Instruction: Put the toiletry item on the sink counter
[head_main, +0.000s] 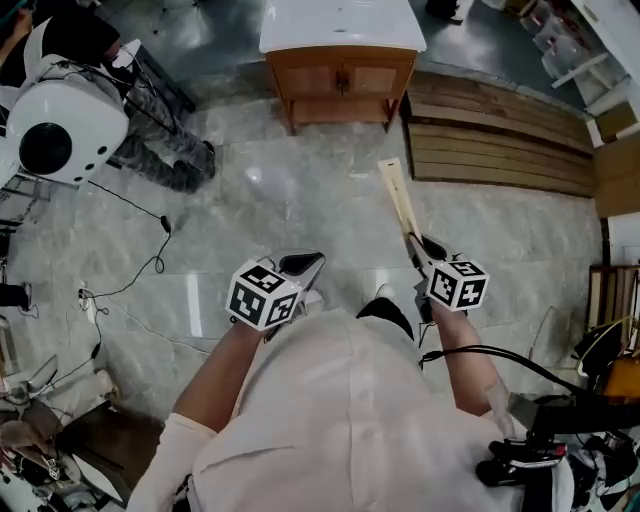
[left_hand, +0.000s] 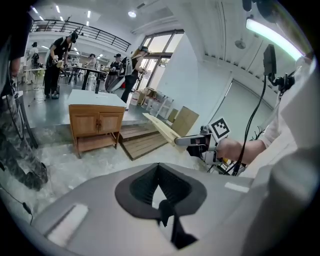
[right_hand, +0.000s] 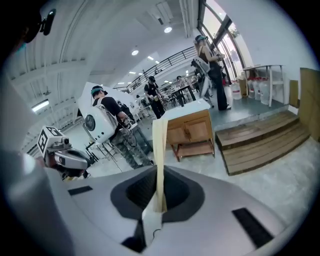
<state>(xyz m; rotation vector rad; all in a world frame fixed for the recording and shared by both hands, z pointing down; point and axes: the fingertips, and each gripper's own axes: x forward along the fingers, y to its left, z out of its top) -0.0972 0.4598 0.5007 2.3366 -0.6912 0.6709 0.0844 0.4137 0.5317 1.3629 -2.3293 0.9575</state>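
Note:
The toiletry item is a long, flat, pale cream box (head_main: 400, 200). My right gripper (head_main: 415, 243) is shut on its near end, and the box points out ahead over the marble floor. In the right gripper view the box (right_hand: 160, 150) rises straight up from between the jaws (right_hand: 159, 175). The sink cabinet (head_main: 342, 72), wooden with a white counter (head_main: 340, 25), stands a few steps ahead. My left gripper (head_main: 303, 265) hangs beside the right one, shut and with nothing in it. The left gripper view shows the box (left_hand: 162, 130) and the cabinet (left_hand: 95, 122).
Wooden pallets (head_main: 495, 140) lie on the floor right of the cabinet. A person in camouflage trousers (head_main: 165, 150) and a white round machine (head_main: 60, 130) stand at the left. Cables (head_main: 130, 270) trail across the floor, and equipment clutters the lower right (head_main: 560, 440).

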